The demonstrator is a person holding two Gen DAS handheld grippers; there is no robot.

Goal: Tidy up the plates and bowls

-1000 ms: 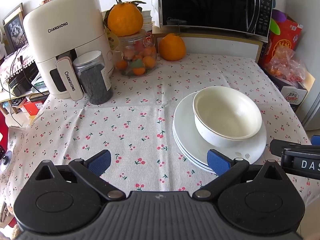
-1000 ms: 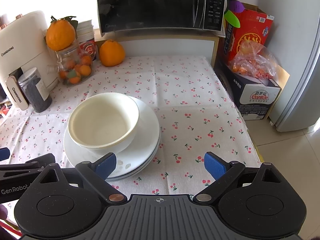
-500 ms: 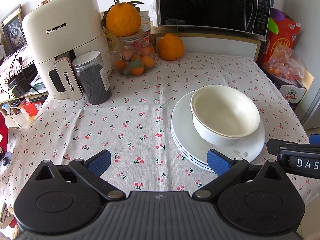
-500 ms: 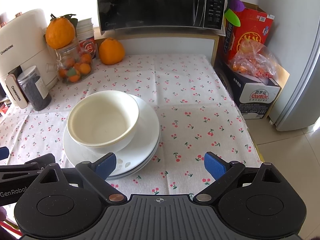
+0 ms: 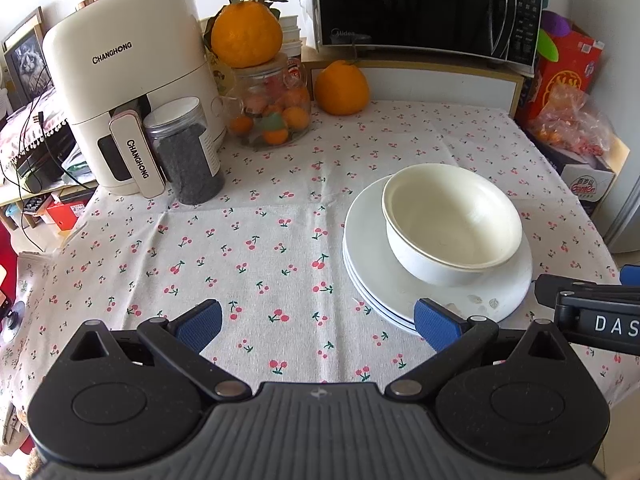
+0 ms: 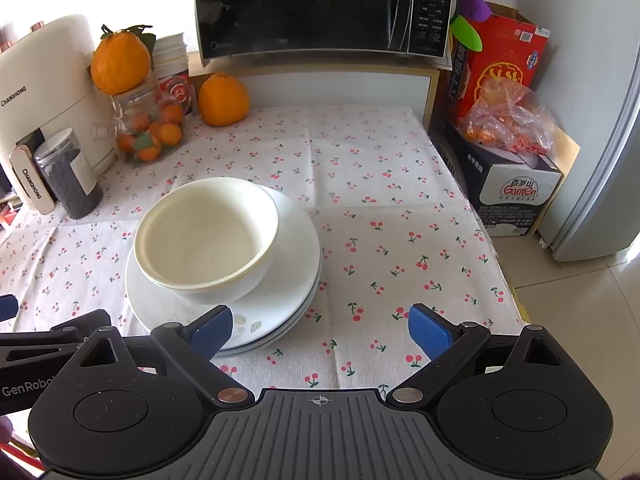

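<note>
White ceramic bowls [image 5: 452, 228], two nested going by the double rim, sit on a stack of round white plates [image 5: 368, 272] on the cherry-print tablecloth [image 5: 240, 248]; bowls sit off-centre on the stack. Left wrist view: stack at roughly 2 o'clock from the left gripper [image 5: 318, 322], whose blue-padded fingers [image 5: 199, 320] are spread wide with nothing between them, right pad overlapping the near plate rim in view; contact cannot be told. Right wrist view: stack [image 6: 296, 280] at about 11 o'clock from the right gripper [image 6: 320, 330], fingers [image 6: 428, 330] also wide and empty, left pad over the near plate edge. Each gripper's body shows at the other view's side edge. Back of table: cream air fryer [image 5: 128, 92] at 10 o'clock, clear canister of dark contents [image 5: 188, 152] just beside it, glass jar of small oranges [image 5: 276, 108] with a large orange [image 5: 246, 34] on top, second orange [image 5: 340, 88] and black microwave [image 5: 424, 4] at 12 to 1 o'clock.
</note>
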